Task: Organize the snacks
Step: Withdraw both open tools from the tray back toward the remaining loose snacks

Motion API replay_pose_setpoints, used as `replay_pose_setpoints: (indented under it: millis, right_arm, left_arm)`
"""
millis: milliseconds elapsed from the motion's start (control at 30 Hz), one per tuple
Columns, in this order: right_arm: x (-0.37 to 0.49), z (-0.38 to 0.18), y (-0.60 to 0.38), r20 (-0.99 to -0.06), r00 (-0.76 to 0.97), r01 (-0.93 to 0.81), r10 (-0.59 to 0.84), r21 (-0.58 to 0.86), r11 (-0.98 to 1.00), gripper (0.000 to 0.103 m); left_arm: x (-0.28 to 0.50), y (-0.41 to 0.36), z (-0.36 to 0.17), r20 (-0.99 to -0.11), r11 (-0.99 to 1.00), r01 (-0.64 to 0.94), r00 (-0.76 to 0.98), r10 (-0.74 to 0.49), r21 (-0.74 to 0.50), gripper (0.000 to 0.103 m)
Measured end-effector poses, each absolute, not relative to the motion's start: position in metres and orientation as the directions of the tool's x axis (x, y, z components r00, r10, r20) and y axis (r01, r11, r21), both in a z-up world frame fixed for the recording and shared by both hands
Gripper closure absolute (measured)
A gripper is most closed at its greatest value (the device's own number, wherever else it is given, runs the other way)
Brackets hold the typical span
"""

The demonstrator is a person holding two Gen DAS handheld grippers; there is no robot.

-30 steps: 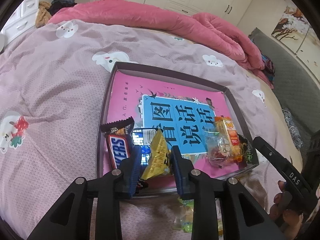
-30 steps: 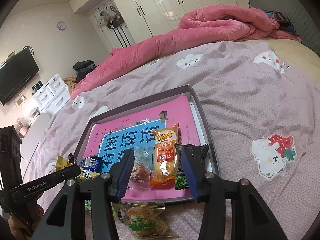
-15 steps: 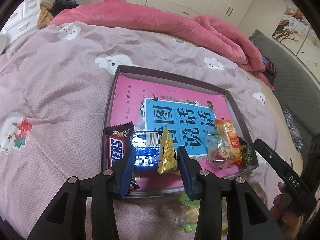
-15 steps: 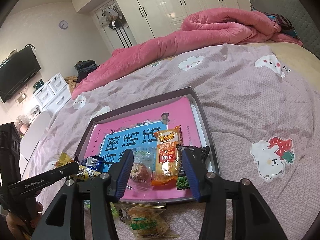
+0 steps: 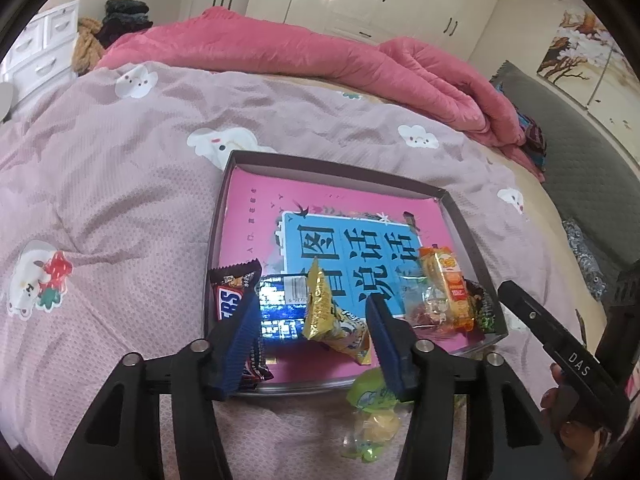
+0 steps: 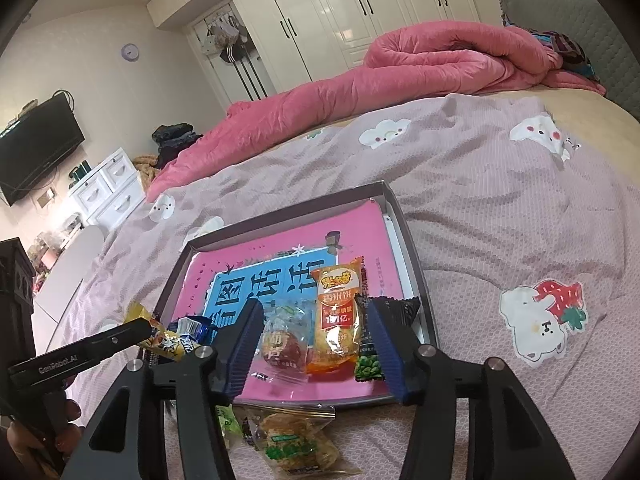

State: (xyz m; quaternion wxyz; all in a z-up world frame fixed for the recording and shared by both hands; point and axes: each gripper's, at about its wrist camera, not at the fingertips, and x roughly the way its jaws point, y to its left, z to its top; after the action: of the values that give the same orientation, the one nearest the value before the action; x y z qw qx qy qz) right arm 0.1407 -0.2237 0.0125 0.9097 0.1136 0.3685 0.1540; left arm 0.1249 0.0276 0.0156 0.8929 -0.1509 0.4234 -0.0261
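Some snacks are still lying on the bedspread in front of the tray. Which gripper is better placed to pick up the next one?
Probably the right gripper: its opening jaws are empty, with the clear pastry packet just below. The left gripper is opening around the yellow packet over the tray.

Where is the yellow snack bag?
In the left wrist view, the yellow snack bag lies in the tray, near its front edge, between the blue packet and the orange packet.

Soft, even indoor light fills the room, and my fingers (image 5: 240, 344) throw only faint shadows on the bed (image 5: 120, 184). The glossy wardrobe doors (image 6: 320, 20) catch white glare. Both fisheye views bend hard toward their dark rims, with slight softness there while the centre stays sharp.
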Motion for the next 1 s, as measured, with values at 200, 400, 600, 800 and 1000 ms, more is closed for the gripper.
replay_pose_setpoints:
  millis: [200,400,600,800,1000]
  right_arm:
    - [0.137,0.015,-0.222,-0.630,0.687,-0.205,0.362,0.310,0.928,0.049]
    - [0.133,0.019,-0.221,-0.621,0.695,-0.220,0.364,0.298,0.929,0.046]
    - [0.130,0.022,-0.220,-0.612,0.699,-0.233,0.370,0.294,0.927,0.044]
    - [0.123,0.026,-0.218,-0.606,0.700,-0.253,0.378,0.284,0.925,0.043]
    - [0.114,0.029,-0.216,-0.601,0.703,-0.269,0.380,0.270,0.925,0.038]
  left_arm:
    - [0.122,0.025,0.024,-0.737,0.953,-0.070,0.651,-0.180,-0.294,0.043]
    - [0.117,0.024,0.034,-0.722,0.954,-0.056,0.667,-0.185,-0.296,0.041]
    - [0.112,0.022,0.039,-0.719,0.955,-0.044,0.668,-0.191,-0.294,0.036]
    - [0.108,0.022,0.043,-0.714,0.957,-0.036,0.673,-0.190,-0.288,0.033]
    - [0.104,0.018,0.043,-0.716,0.960,-0.025,0.671,-0.190,-0.279,0.028]
